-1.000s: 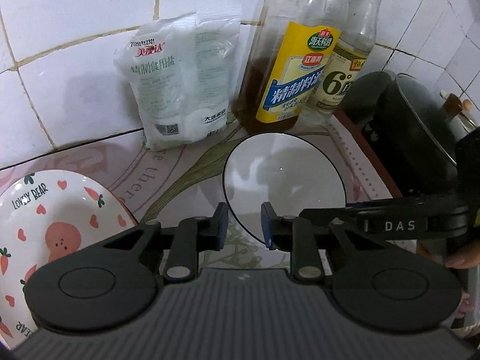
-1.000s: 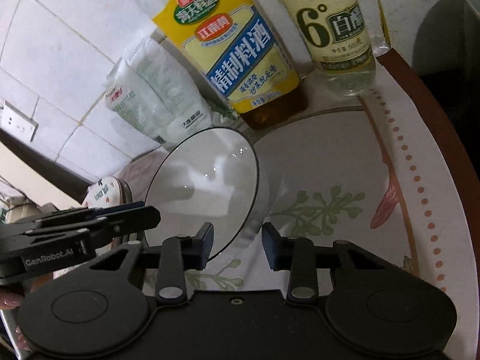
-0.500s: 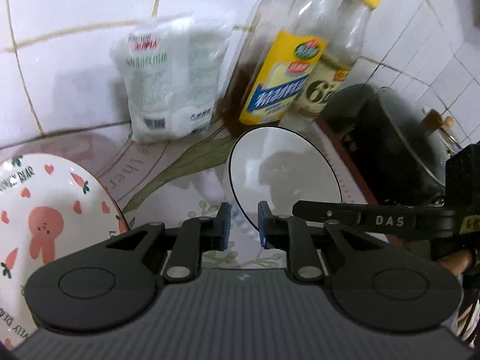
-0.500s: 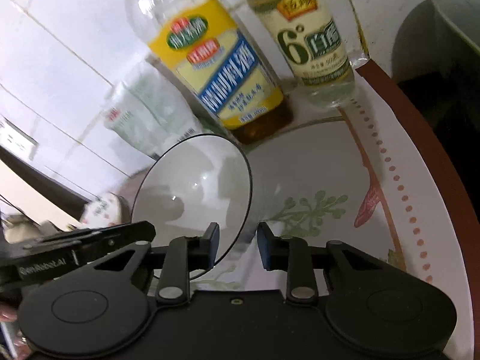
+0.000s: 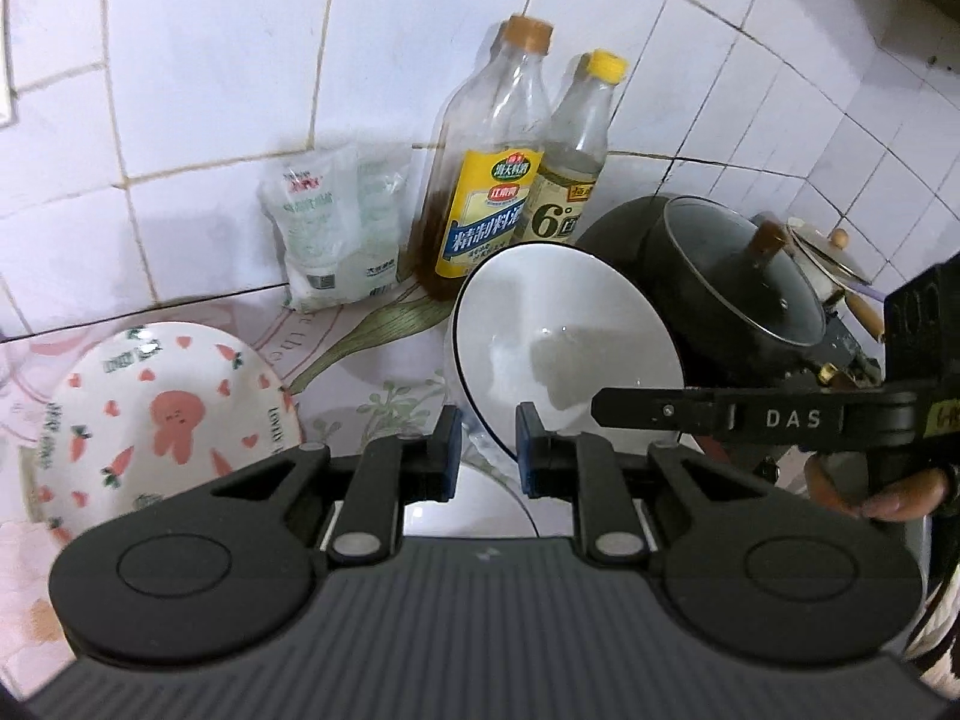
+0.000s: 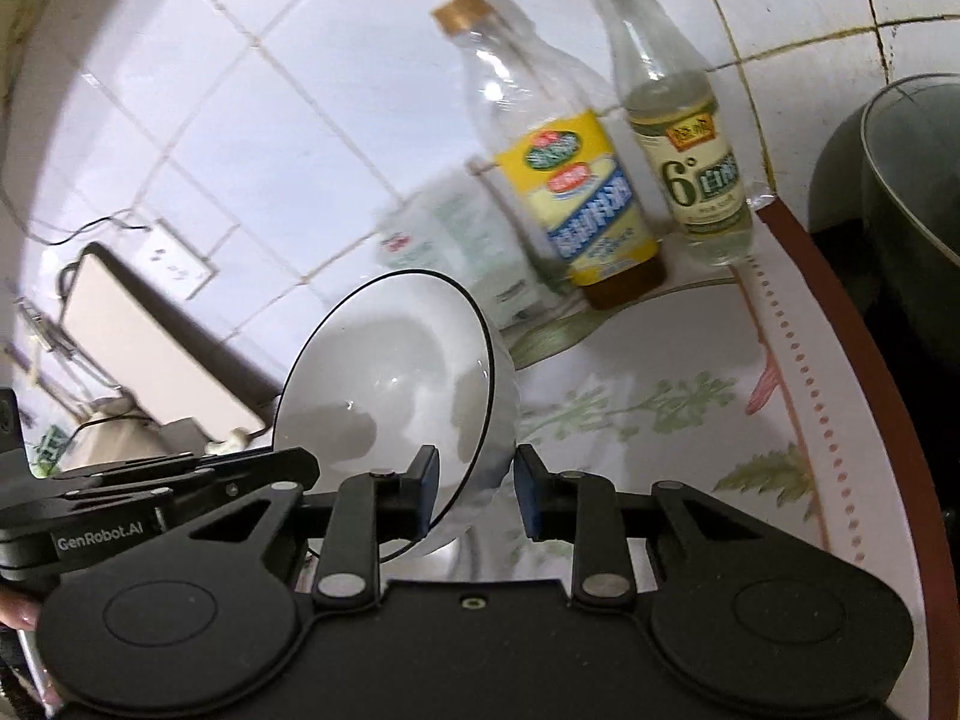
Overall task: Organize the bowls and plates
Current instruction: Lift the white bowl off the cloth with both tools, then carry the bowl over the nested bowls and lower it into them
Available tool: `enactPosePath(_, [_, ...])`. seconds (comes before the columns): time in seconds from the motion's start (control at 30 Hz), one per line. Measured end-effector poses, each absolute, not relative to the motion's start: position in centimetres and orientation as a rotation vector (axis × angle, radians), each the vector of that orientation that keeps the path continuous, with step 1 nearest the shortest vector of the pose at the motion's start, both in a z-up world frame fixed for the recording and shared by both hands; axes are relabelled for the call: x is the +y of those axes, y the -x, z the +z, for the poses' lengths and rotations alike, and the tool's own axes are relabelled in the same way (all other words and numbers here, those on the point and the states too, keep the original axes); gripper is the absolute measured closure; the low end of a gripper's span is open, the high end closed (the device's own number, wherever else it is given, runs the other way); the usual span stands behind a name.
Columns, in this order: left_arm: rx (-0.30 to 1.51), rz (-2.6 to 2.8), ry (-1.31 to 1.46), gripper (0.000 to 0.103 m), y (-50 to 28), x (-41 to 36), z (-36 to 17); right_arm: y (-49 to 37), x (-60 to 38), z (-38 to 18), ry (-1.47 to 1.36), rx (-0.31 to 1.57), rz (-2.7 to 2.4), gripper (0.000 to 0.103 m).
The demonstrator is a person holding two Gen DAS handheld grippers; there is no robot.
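Note:
A white bowl with a thin black rim [image 5: 558,330] is held tilted above the counter by both grippers; it also shows in the right wrist view [image 6: 390,384]. My left gripper [image 5: 485,451] is shut on its near rim. My right gripper [image 6: 474,492] is shut on its rim from the other side; its arm crosses the left wrist view [image 5: 750,417]. A white bowl printed with carrots and hearts [image 5: 162,420] sits on the counter at the left. Another white dish edge [image 5: 474,504] shows below the left fingers.
A salt bag [image 5: 336,234], a cooking wine bottle [image 5: 486,192] and a vinegar bottle [image 5: 570,174] stand against the tiled wall. A black lidded pot [image 5: 738,282] stands at the right. The floral mat [image 6: 660,408] covers the counter.
Both grippers have lifted the white bowl off the counter and tilted it up. The views have pulled back, so the bottles and wall look farther away.

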State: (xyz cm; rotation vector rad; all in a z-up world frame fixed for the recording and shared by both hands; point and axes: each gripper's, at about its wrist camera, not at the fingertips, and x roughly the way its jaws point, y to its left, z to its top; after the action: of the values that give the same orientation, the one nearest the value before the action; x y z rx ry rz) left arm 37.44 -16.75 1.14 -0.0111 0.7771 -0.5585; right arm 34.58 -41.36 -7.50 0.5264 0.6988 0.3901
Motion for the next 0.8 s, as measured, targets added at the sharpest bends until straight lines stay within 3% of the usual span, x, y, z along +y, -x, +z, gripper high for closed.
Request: enactPosePath(0.8, [0.772, -0.509, 0.079, 0.086, -31.2, -9.7, 0.7, -29.9, -33.6, -6.1, -0.315, 0.695, 0.428, 0.071])
